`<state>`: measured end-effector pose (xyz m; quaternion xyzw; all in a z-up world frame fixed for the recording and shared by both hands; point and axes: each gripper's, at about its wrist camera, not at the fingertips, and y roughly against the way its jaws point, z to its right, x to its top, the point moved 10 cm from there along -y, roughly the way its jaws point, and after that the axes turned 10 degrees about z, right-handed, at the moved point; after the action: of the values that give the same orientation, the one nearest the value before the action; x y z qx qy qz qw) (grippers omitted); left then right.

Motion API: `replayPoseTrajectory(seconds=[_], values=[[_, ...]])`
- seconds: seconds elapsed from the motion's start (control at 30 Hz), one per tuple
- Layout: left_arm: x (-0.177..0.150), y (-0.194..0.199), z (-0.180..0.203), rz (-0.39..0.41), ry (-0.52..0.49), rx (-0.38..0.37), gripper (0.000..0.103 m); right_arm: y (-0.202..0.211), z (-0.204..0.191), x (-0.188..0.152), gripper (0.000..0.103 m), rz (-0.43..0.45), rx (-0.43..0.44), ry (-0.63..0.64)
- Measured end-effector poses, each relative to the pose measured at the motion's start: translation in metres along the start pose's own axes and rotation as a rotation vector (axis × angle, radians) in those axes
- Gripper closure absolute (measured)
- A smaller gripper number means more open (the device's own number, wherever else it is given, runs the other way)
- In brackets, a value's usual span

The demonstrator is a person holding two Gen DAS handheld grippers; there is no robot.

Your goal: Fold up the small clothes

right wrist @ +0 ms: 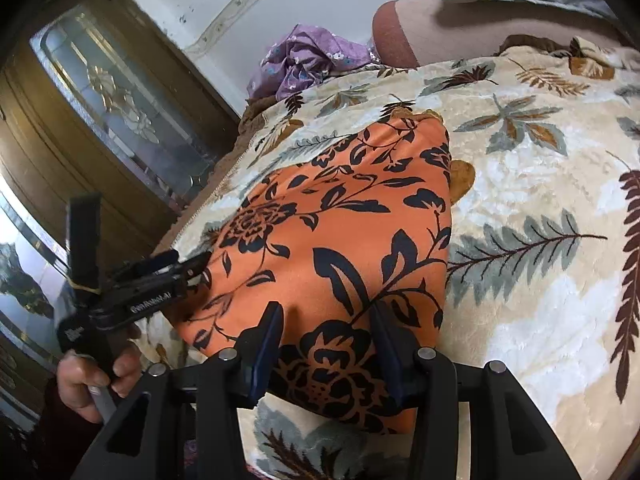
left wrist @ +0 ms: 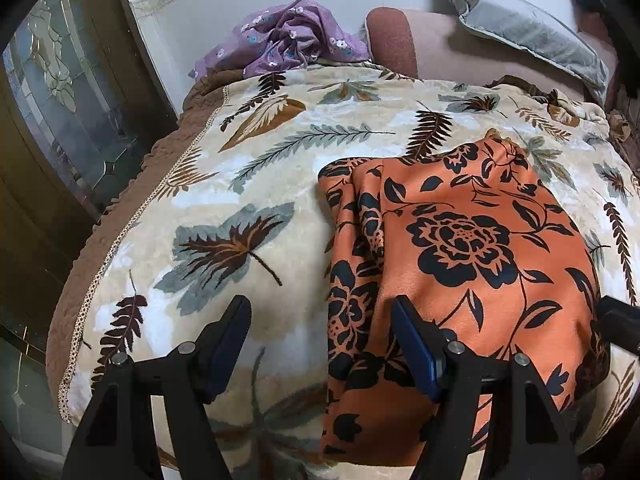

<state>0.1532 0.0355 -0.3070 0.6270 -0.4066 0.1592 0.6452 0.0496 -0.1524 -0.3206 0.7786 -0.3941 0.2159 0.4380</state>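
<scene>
An orange garment with black flowers (left wrist: pixel 460 240) (right wrist: pixel 340 220) lies spread flat on the leaf-patterned blanket (left wrist: pixel 240 160) (right wrist: pixel 520 160). My left gripper (left wrist: pixel 320 316) is open at the garment's near left corner, one finger over the blanket and the other over the cloth, with the garment's left edge between them. In the right wrist view that left gripper (right wrist: pixel 196 268) shows side-on, held by a hand (right wrist: pixel 92 380). My right gripper (right wrist: pixel 326 320) is open and set narrower over the garment's near right edge. The cloth between its fingers lies flat, not pinched.
A crumpled purple flowered cloth (left wrist: pixel 292 36) (right wrist: pixel 312 56) lies at the bed's far edge beside a pink bolster (left wrist: pixel 392 36). A grey pillow (left wrist: pixel 520 28) leans at the back right. A wooden door with patterned glass (left wrist: pixel 60 100) (right wrist: pixel 120 100) stands past the bed's left edge.
</scene>
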Motion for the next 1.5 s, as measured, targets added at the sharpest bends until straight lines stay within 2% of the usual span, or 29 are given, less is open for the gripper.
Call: replayPoseTrajectory(seconds=[0.27,0.5,0.53,0.6,0.63,0.67,0.7,0.77,0.9,1.07,1.27,1.37,1.5], values=[[0.002,-0.002,0.0,0.001,-0.009,0.007,0.03,0.02,0.008,0.029,0.054,0.122,0.015,-0.043],[0.002,-0.004,0.002,-0.008,-0.009,-0.008,0.03,0.014,0.015,0.03,0.053,0.099,-0.02,-0.05],[0.003,-0.005,0.001,-0.015,-0.001,-0.023,0.03,0.014,0.019,0.031,0.051,0.097,-0.025,-0.064],[0.006,-0.008,-0.003,-0.045,0.053,-0.092,0.025,0.014,0.032,0.036,0.033,0.097,-0.053,-0.104],[0.008,-0.009,-0.006,-0.06,0.08,-0.132,0.021,0.014,0.039,0.038,0.03,0.098,-0.061,-0.127],[0.009,-0.012,-0.008,-0.085,0.111,-0.182,0.013,0.014,0.046,0.041,0.029,0.094,-0.056,-0.163],[0.009,-0.016,-0.01,-0.116,0.142,-0.232,0.012,0.012,0.053,0.043,0.027,0.085,-0.043,-0.213],[0.009,-0.025,-0.019,-0.154,0.198,-0.258,0.012,0.003,0.066,0.042,0.023,0.042,-0.013,-0.315],[-0.001,-0.042,-0.02,-0.229,0.271,-0.297,0.012,-0.02,0.082,0.033,0.022,-0.034,0.051,-0.491],[-0.007,-0.045,-0.001,-0.225,0.291,-0.351,0.012,-0.046,0.085,0.025,0.023,-0.097,0.111,-0.579],[-0.014,-0.052,-0.005,-0.283,0.415,-0.43,0.012,-0.064,0.078,0.028,0.022,-0.111,0.168,-0.582],[-0.006,-0.043,-0.018,-0.233,0.465,-0.435,0.012,-0.07,0.075,0.029,0.022,-0.112,0.17,-0.582],[0.001,-0.035,-0.005,-0.228,0.428,-0.475,0.012,-0.074,0.07,0.031,0.022,-0.108,0.17,-0.554]])
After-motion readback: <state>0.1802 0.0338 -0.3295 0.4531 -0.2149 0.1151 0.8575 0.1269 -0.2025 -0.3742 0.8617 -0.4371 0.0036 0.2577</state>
